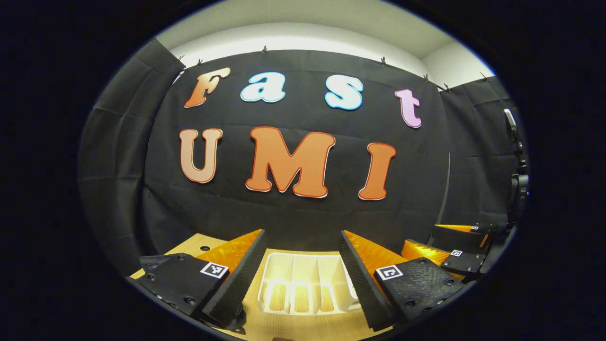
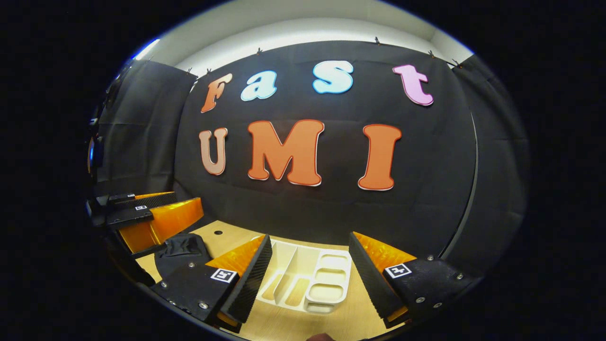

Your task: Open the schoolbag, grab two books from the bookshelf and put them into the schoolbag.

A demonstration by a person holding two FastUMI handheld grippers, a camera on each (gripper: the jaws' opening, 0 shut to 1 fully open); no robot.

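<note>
A white slotted bookshelf lies flat on the wooden table, straight ahead of my left gripper, which is open with nothing between its fingers. Table wood shows through the shelf's slots. In the right gripper view the same bookshelf lies just beyond my right gripper, also open and holding nothing. A black fabric schoolbag lies on the table to the left, partly hidden behind my right gripper's left finger. The right gripper shows at the right of the left gripper view, and the left gripper hovers left of the bag.
The black cloth wall stands close behind the table's far edge. A small round hole sits in the tabletop near the bag. A dark stand with equipment rises at the booth's side.
</note>
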